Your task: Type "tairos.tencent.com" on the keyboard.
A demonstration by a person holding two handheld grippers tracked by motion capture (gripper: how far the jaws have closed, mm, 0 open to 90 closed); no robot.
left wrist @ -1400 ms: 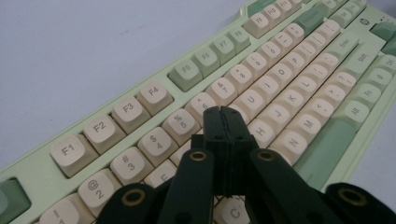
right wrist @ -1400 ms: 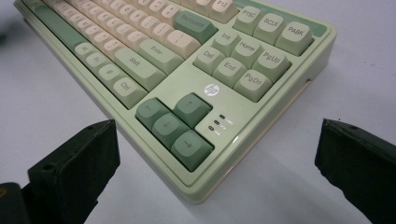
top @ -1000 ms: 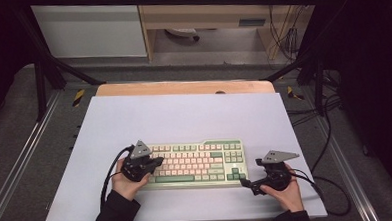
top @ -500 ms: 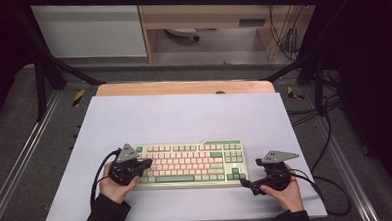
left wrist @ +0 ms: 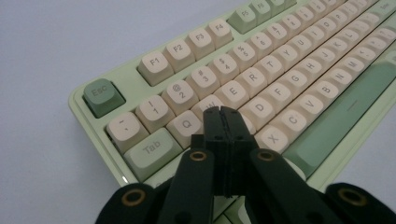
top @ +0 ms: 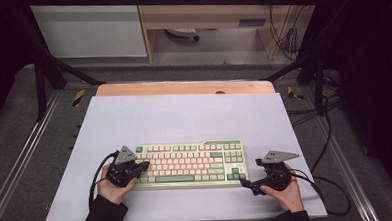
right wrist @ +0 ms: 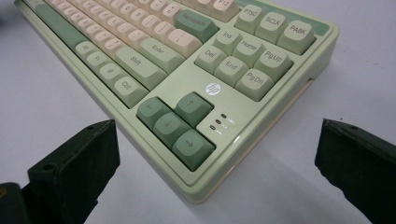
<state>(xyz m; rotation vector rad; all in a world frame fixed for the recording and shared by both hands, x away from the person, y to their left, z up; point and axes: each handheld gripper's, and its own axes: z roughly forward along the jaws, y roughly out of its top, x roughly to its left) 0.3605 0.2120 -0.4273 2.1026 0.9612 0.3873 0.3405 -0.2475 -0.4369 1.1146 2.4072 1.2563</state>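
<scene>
Keyboard (top: 191, 163): pale green case, cream letter keys, darker green Esc, spacebar and arrows; it lies flat on the near half of the white mat (top: 184, 116), long side across.
Left gripper (left wrist: 221, 112): jaws pressed together with nothing between, tips poised over the W and S keys at the board's left end.
Right gripper (right wrist: 215, 154): jaws spread wide, flanking the board's near right corner by the arrow keys, not touching.

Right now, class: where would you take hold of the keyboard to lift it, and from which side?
Grip the keyboard by its short right end, coming in from the right: the right claw already stands open at the arrow-key corner, and the low, flat case edge looks thin enough for it. Left claw is shut.
</scene>
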